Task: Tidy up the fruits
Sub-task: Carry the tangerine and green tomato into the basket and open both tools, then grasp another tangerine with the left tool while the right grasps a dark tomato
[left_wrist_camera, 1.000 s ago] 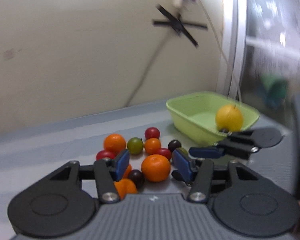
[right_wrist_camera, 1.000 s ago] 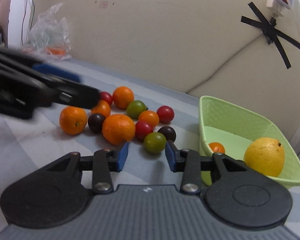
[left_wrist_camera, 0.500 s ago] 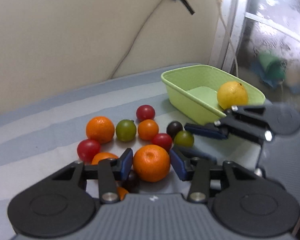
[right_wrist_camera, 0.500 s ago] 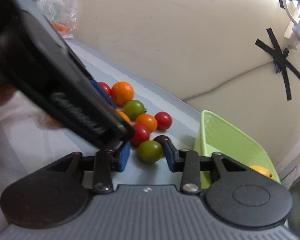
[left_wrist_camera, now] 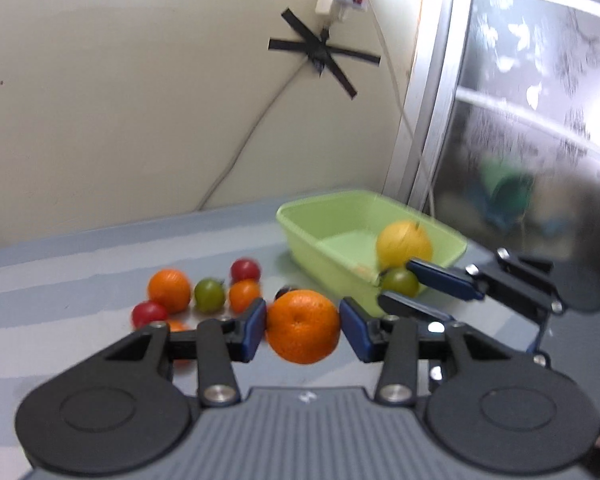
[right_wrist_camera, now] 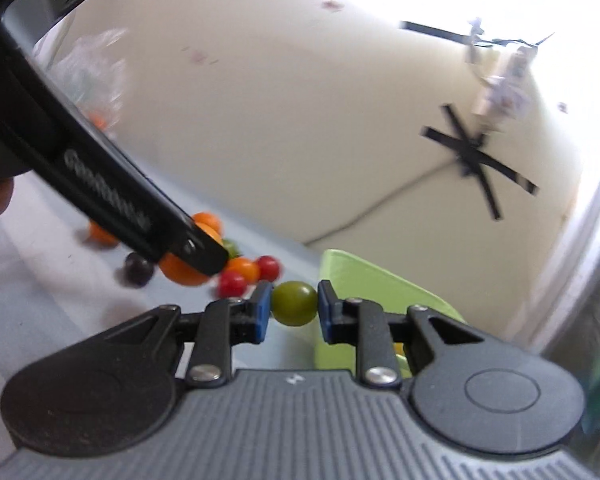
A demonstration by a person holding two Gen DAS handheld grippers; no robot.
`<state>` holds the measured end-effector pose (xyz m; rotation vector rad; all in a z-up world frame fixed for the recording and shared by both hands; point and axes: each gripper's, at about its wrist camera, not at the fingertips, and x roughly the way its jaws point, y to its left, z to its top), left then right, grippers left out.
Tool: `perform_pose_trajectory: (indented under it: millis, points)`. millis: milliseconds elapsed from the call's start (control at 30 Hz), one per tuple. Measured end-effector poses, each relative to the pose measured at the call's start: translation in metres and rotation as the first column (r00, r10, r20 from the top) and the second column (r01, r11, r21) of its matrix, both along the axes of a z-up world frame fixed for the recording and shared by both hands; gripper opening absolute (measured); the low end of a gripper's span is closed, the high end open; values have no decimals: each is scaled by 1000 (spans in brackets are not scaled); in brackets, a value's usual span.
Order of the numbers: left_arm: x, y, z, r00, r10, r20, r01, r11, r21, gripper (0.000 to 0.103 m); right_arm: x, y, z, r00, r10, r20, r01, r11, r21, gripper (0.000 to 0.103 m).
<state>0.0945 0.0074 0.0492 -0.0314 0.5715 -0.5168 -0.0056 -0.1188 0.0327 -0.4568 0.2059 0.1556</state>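
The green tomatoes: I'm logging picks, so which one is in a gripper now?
The green tomato clamped between the right gripper pads, lifted near the green basket. The other green tomato sits loose among the fruit.

The left gripper [left_wrist_camera: 302,327] is sitting low in the centre of the left wrist frame, its blue pads [left_wrist_camera: 254,328] pressing an orange [left_wrist_camera: 303,326]. The right gripper [right_wrist_camera: 293,309] is occupying the lower middle of its frame, clamping a green tomato [right_wrist_camera: 294,308], having just closed.
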Motion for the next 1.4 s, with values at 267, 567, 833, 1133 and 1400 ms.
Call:
perform_pose_trajectory:
  millis: [267, 567, 833, 1133, 1400]
  points:
    - [79, -49, 10, 995, -24, -101, 11, 992, -128, 41, 31, -44, 14, 991, -131, 7, 128, 982, 137, 28]
    - [125, -92, -14, 982, -2, -188, -9, 999, -54, 43, 48, -58, -1, 986, -159, -44, 165, 967, 192, 41]
    - [73, -17, 35, 997, 70, -26, -73, 987, -143, 43, 37, -66, 3, 989, -149, 13, 141, 956, 257, 47]
    - [-21, 68, 18, 958, 285, 25, -284, 958, -24, 44, 20, -34, 21, 993, 112, -48, -91, 943, 320, 34]
    - [-21, 76, -21, 945, 321, -60, -319, 947, 41, 54, 55, 18, 9, 896, 301, -325, -156, 902, 403, 35]
